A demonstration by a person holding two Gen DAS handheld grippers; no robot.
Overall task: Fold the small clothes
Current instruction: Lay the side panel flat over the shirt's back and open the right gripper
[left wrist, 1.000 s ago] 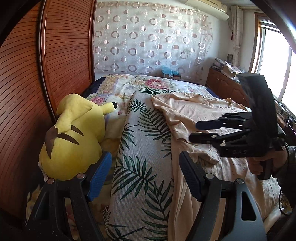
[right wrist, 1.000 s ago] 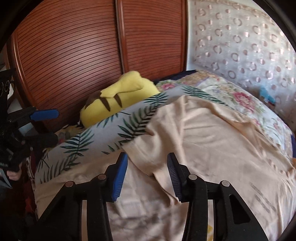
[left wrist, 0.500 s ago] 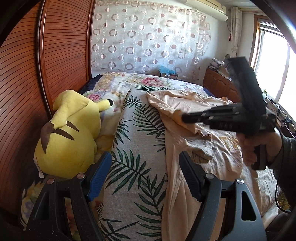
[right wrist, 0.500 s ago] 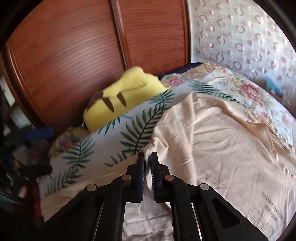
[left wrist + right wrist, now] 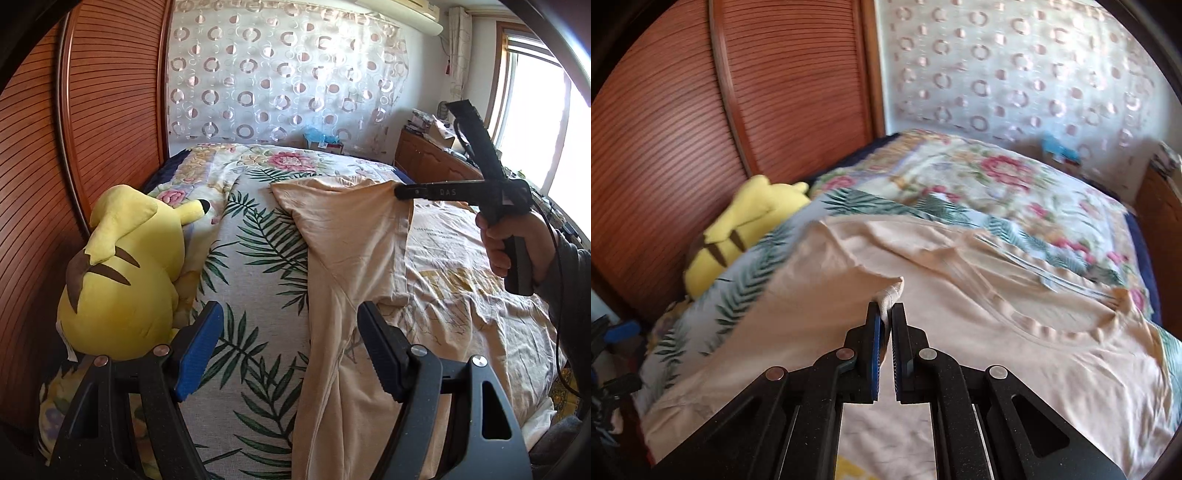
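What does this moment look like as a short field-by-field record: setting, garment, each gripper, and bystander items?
setting: bed with leaf-print cover, wooden slatted doors beside it
garment: peach T-shirt spread on the bed, one side lifted
right gripper: shut on a bunched edge of the T-shirt, holding that fabric up off the bed
left gripper: open, nothing between its jaws, hovering above the shirt's near edge
person: a hand on the right gripper's handle
bystander: yellow plush toy lying against the doors, clear of the shirt
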